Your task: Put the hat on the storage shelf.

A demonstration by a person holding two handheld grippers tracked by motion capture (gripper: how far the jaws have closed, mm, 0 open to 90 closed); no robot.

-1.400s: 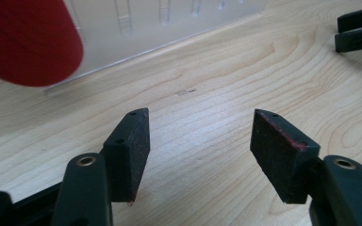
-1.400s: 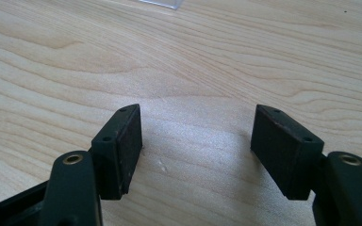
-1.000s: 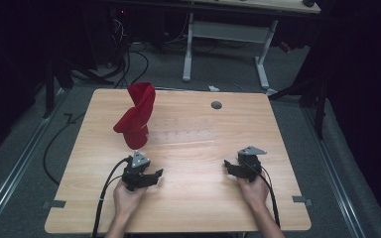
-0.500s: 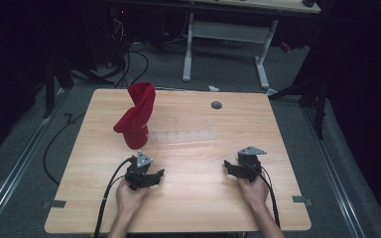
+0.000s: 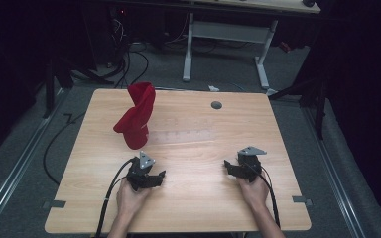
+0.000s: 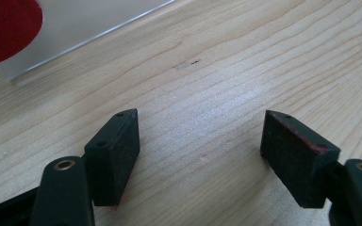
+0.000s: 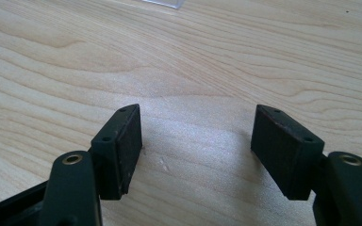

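Observation:
A red cloth (image 5: 136, 116) stands bunched upright at the table's back left, and its edge shows as a red patch (image 6: 4, 28) in the left gripper view. A clear flat sheet (image 5: 188, 135) lies on the wood beside it; in the left gripper view the sheet (image 6: 89, 23) lies ahead of the jaws. My left gripper (image 5: 154, 176) rests low near the front left. Its jaws (image 6: 200, 136) have just been opening and hold nothing. At the front right, my right gripper (image 5: 234, 168) is open over bare wood (image 7: 198, 132).
The wooden table (image 5: 278, 198) has a round grey grommet (image 5: 216, 105) near its back edge. Cables trail from both grippers over the front edge. Beyond the table stand a white desk frame (image 5: 228, 34) and floor cables.
The left gripper has edged slightly to the right. The right gripper and the red cloth have not moved.

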